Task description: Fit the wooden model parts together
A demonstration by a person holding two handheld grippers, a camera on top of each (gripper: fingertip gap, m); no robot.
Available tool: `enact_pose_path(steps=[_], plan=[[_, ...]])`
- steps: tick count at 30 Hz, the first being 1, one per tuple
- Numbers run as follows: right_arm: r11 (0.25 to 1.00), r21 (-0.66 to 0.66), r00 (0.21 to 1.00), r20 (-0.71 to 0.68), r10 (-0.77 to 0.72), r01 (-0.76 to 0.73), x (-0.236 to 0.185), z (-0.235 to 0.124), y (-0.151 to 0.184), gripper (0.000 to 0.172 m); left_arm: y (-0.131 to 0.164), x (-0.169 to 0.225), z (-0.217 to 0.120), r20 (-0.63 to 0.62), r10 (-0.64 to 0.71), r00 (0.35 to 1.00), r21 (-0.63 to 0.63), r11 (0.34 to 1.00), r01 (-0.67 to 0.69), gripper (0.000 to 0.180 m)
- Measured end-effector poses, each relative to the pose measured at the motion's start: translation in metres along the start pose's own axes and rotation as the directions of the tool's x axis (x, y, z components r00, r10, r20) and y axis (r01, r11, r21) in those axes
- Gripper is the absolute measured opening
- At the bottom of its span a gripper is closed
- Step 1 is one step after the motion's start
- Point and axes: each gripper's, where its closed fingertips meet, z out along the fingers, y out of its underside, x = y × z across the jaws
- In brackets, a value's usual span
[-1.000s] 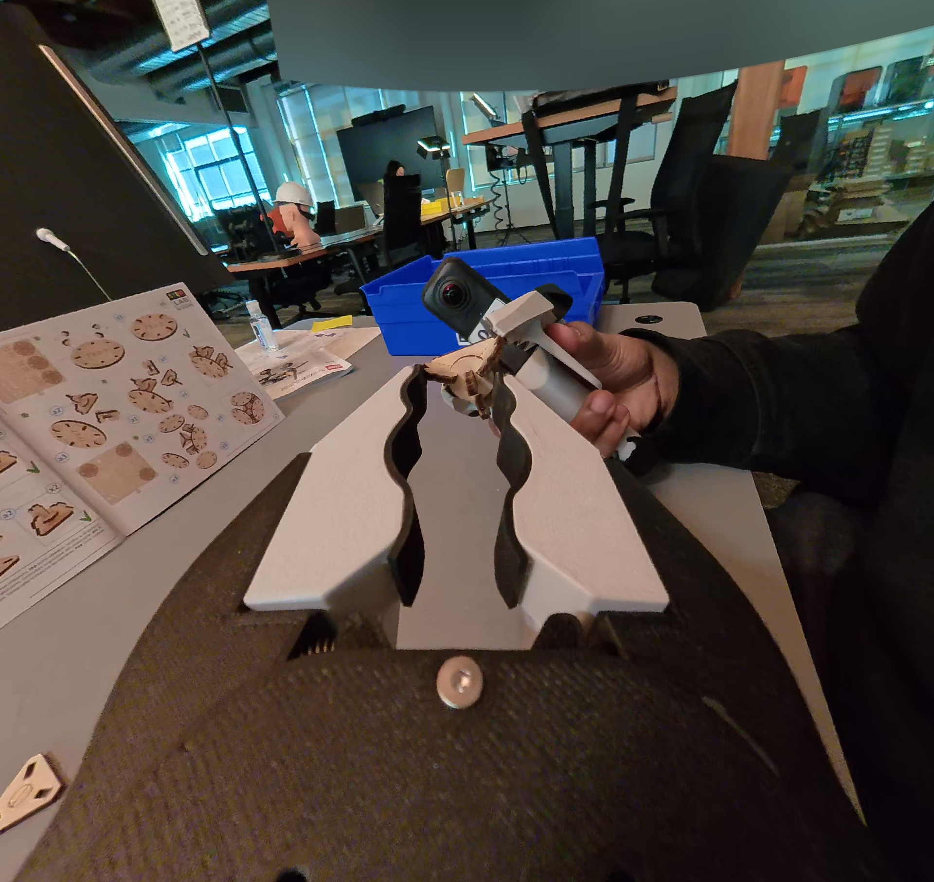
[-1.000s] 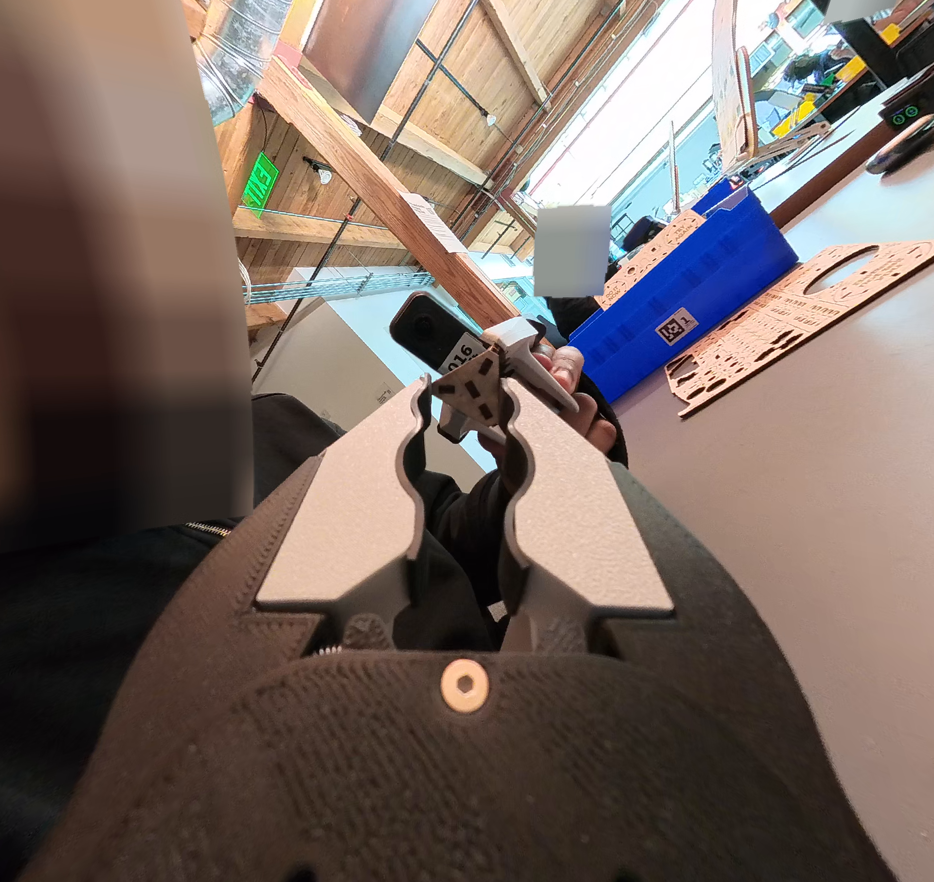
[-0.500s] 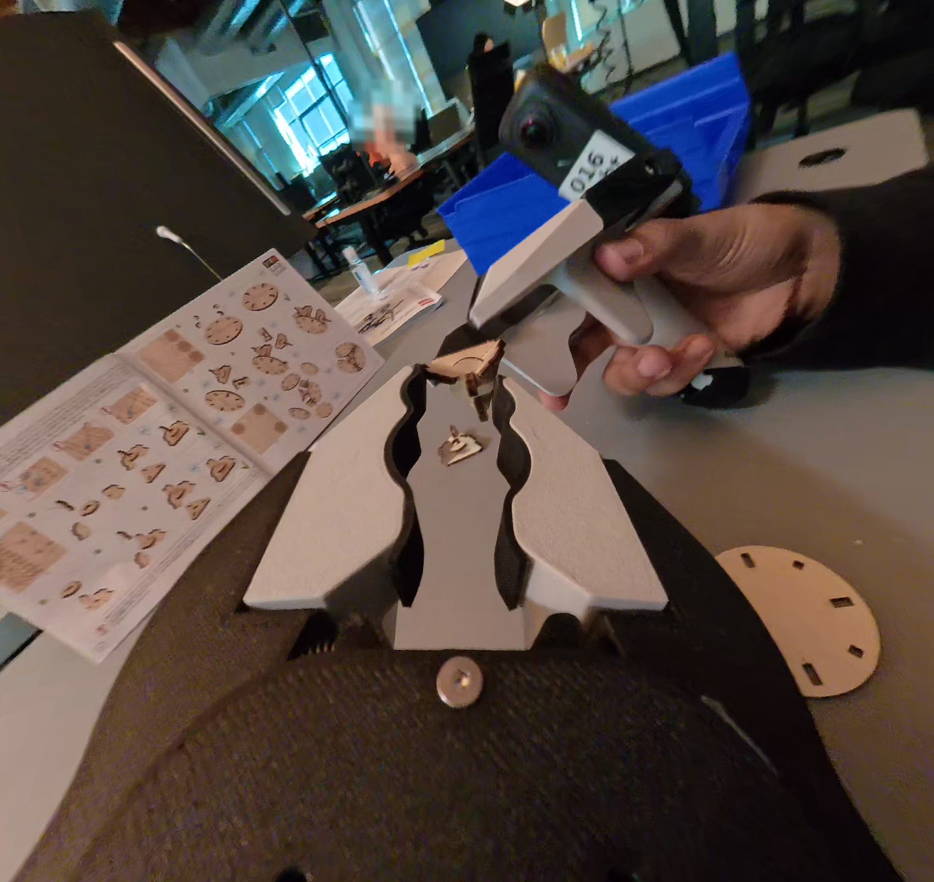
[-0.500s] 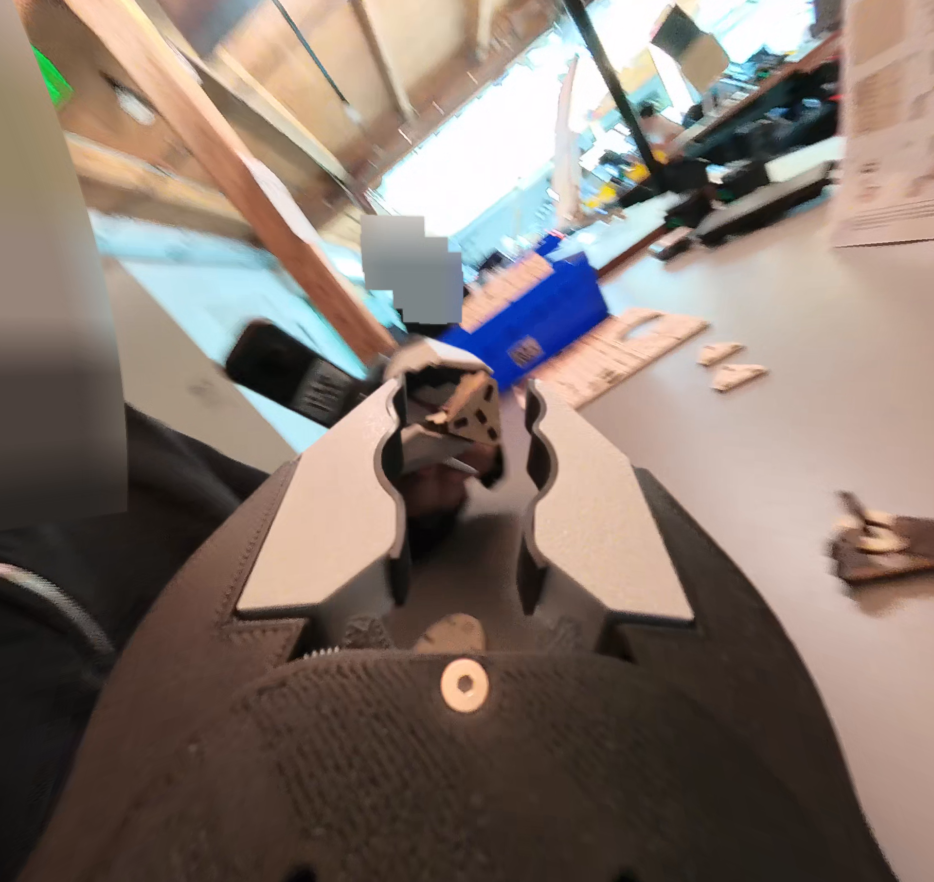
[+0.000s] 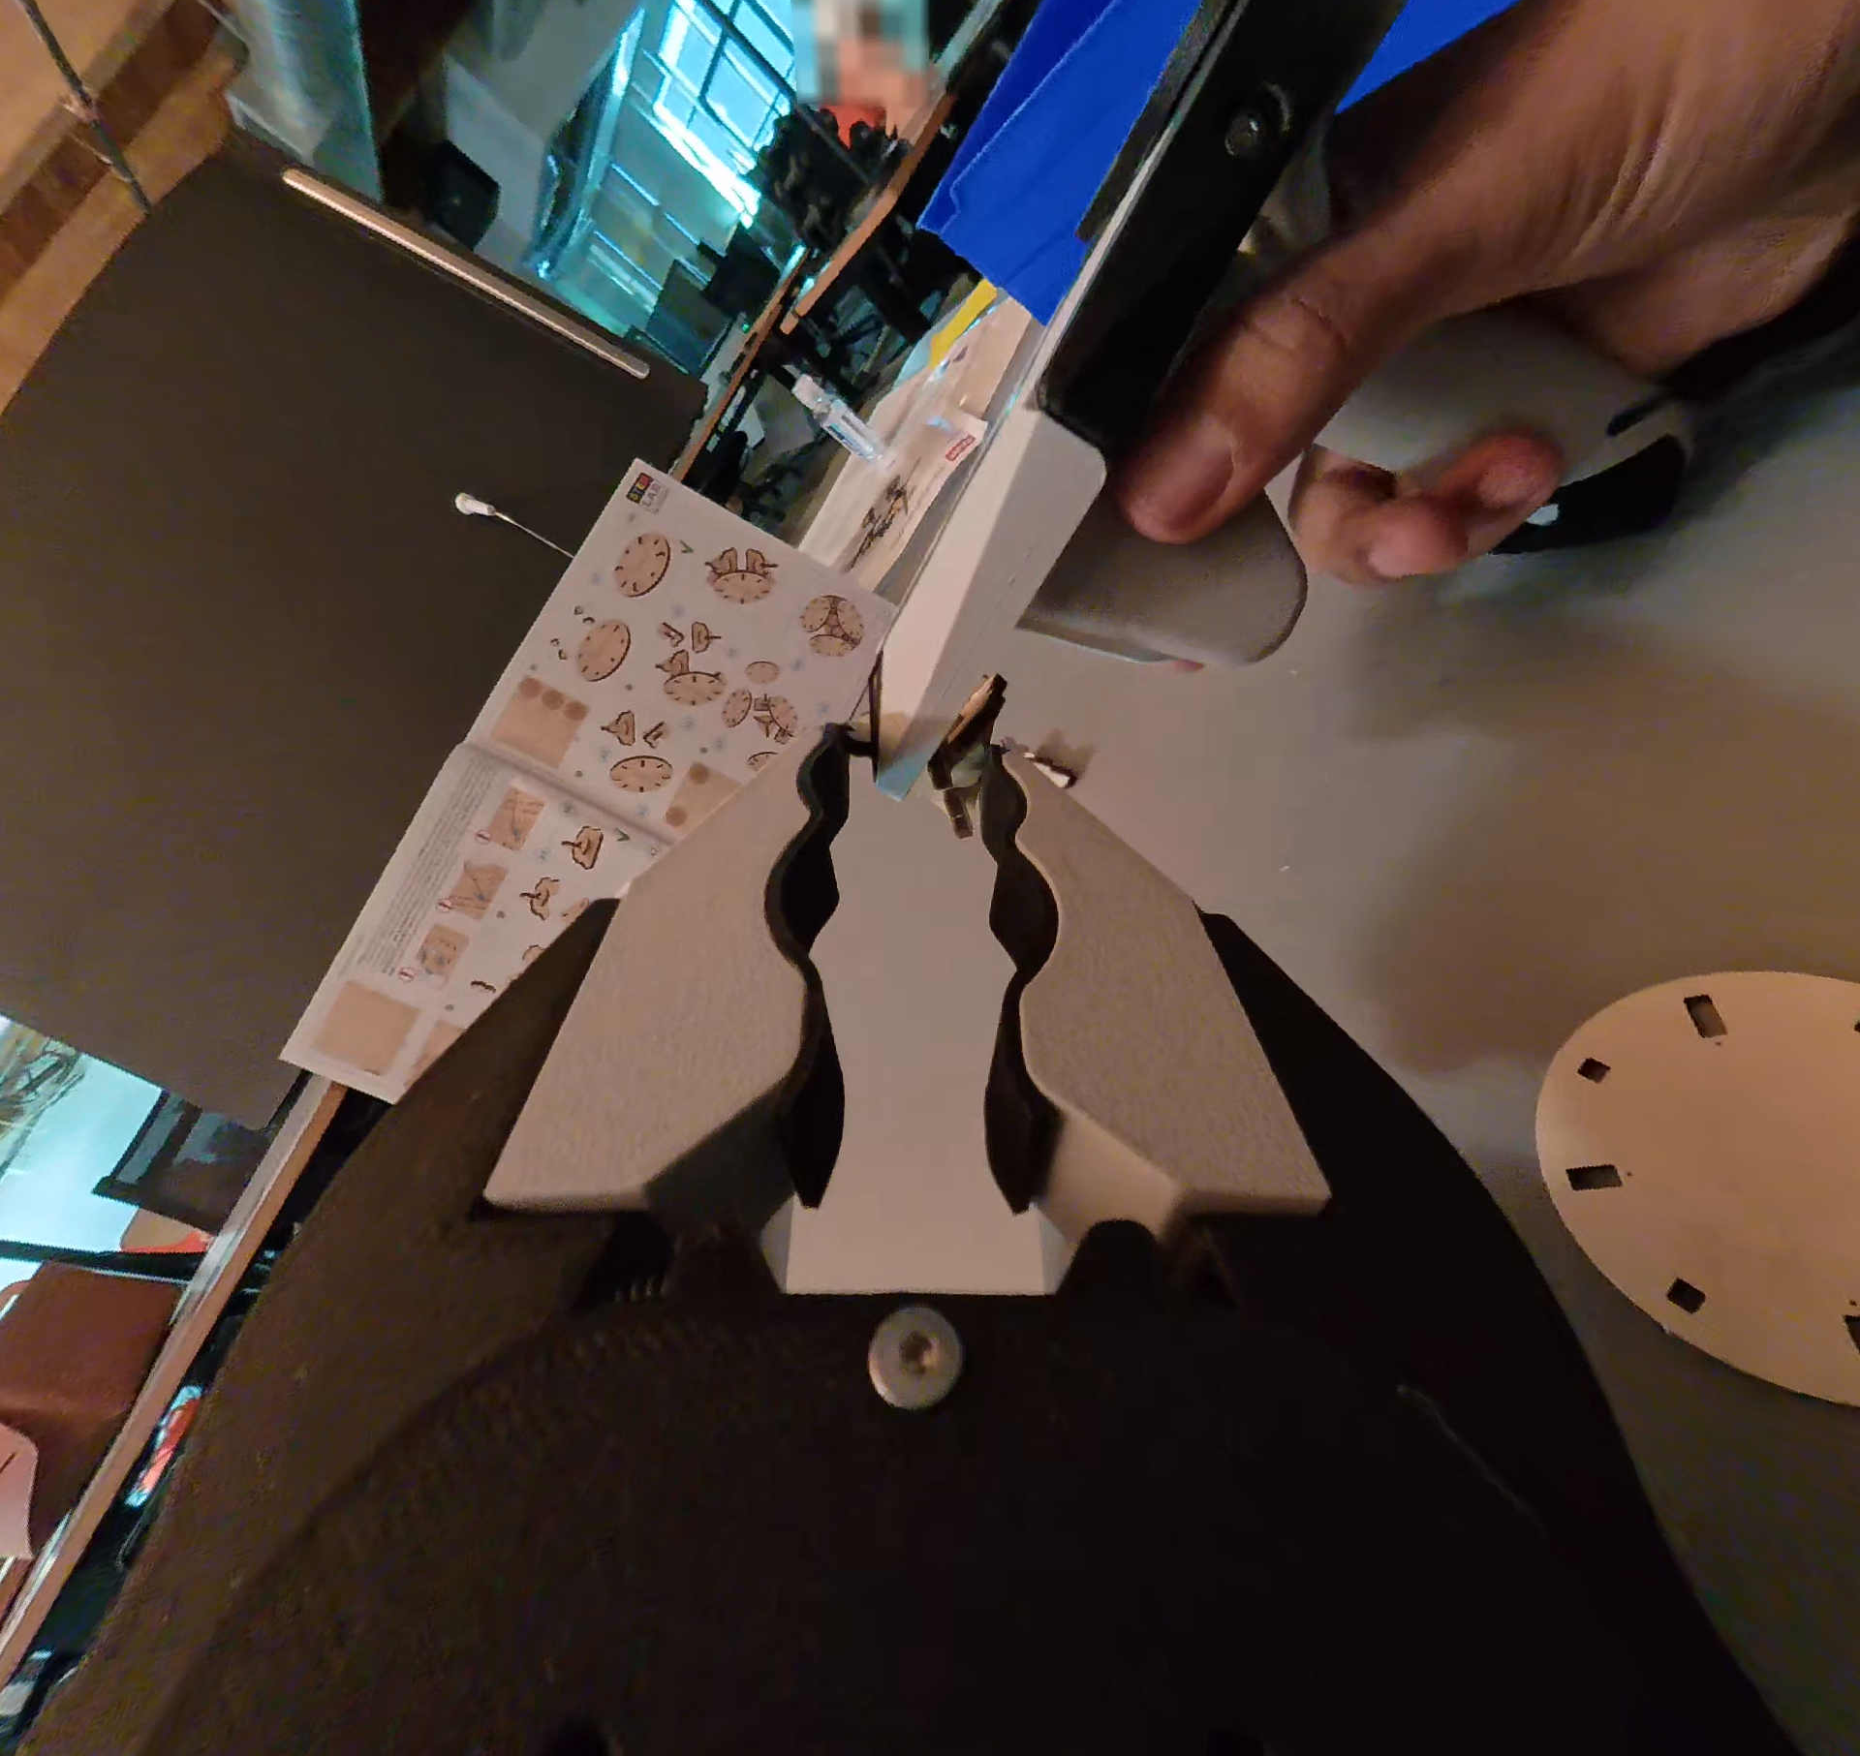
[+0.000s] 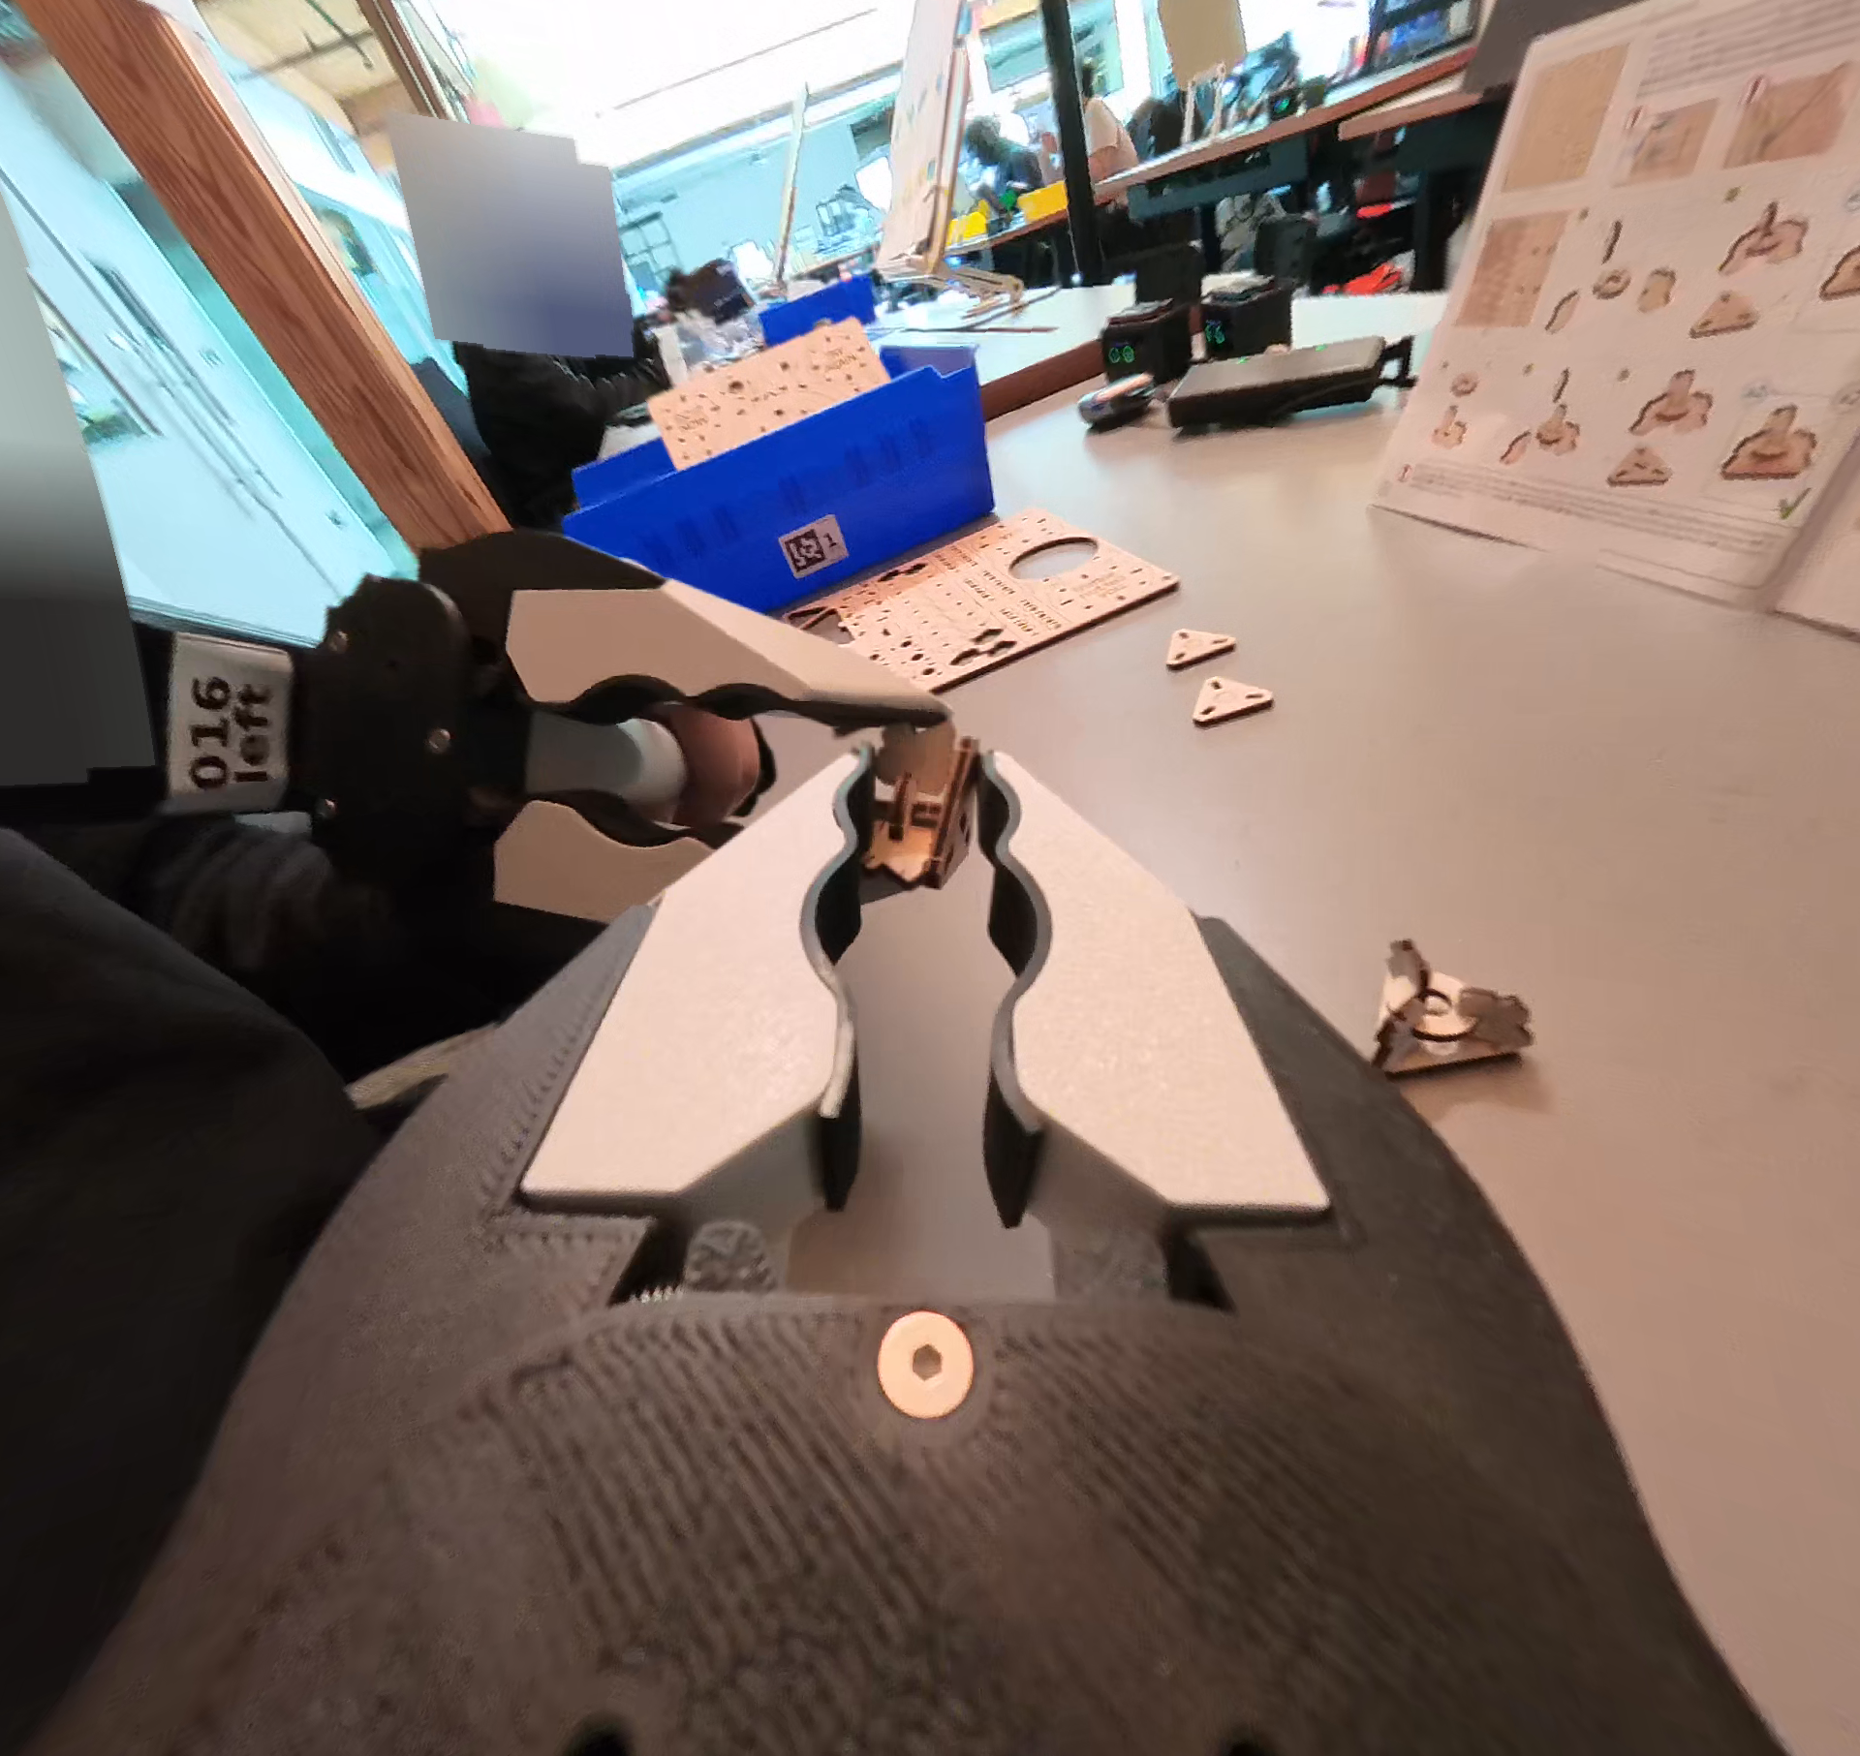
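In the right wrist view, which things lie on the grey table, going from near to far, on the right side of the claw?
Small wooden triangular assembly → two flat wooden triangles → punched-out wooden parts sheet → blue bin → black devices at the far edge.

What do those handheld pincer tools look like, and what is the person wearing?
Each handheld gripper has two light grey wedge-shaped fingers with wavy black pads, on a textured black body fastened by a silver screw. The other gripper has a pale grey handle and a white label. The person wears dark sleeves.
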Motion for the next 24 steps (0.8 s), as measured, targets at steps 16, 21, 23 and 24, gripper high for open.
enact_pose_path(steps=[16,21,23,24], plan=[[0.988,-0.023,0.979,-0.127,-0.156,0.155,0.0033,0.0019,-0.0031,0.018,-0.0029,0.0032,0.0020,0.036,0.042,0.998,-0.028,0.999,-0.041,0.025],[0.987,-0.034,0.980,-0.120,-0.157,0.154,0.0037,0.0009,-0.0047,0.018,-0.0042,0.0024,0.0019,0.042,0.035,0.999,-0.022,0.999,-0.034,0.025],[0.986,-0.043,0.978,-0.127,-0.167,0.163,0.0041,0.0010,-0.0049,0.017,-0.0043,0.0022,0.0018,0.049,0.044,0.998,-0.025,0.999,-0.042,0.025],[0.985,-0.048,0.977,-0.131,-0.171,0.166,0.0044,0.0007,-0.0048,0.018,-0.0043,0.0023,0.0018,0.050,0.044,0.998,-0.026,0.999,-0.043,0.025]])
